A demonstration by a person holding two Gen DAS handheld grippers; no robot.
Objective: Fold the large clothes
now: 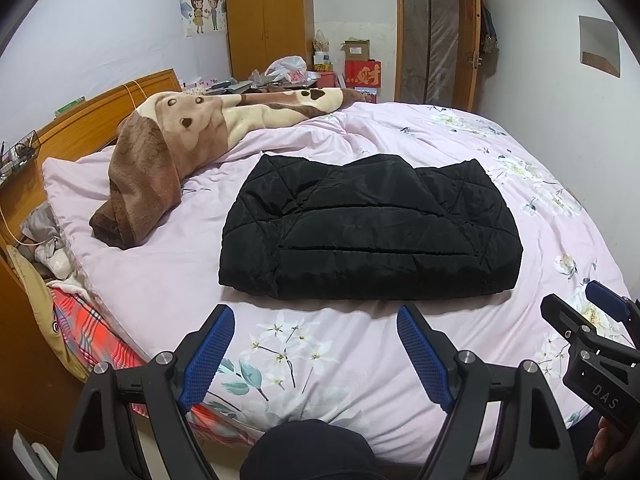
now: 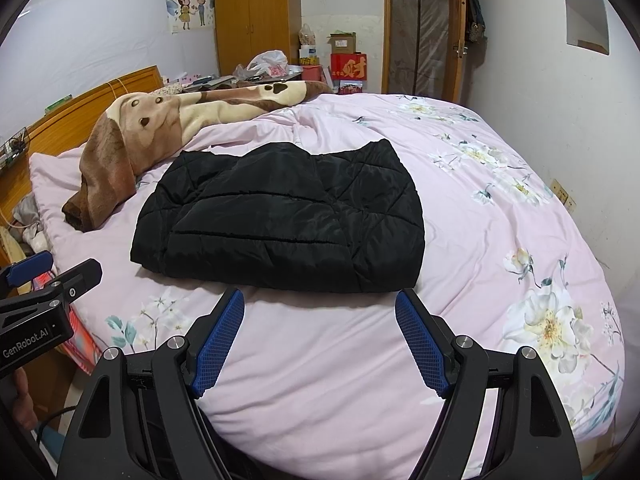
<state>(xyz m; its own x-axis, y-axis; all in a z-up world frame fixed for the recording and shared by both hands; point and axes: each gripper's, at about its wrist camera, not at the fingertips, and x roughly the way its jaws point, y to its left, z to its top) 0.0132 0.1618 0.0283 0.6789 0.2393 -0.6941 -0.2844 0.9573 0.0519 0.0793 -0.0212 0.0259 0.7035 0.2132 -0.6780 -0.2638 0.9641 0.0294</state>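
A black quilted jacket [image 1: 372,232] lies folded into a compact rectangle on the pink floral bed cover [image 1: 328,360]; it also shows in the right wrist view [image 2: 284,220]. My left gripper [image 1: 316,320] is open and empty, held above the bed's near edge, short of the jacket. My right gripper [image 2: 320,304] is open and empty, just short of the jacket's near edge. The right gripper shows at the right edge of the left wrist view [image 1: 588,308], and the left gripper at the left edge of the right wrist view [image 2: 52,272].
A brown and cream plush blanket [image 1: 168,160] lies bunched at the left near the wooden headboard [image 1: 92,112]. Boxes and bags [image 1: 352,64] stand behind the bed by a wardrobe [image 1: 268,16] and a door [image 1: 432,36]. Clothes [image 1: 60,280] pile beside the bed's left side.
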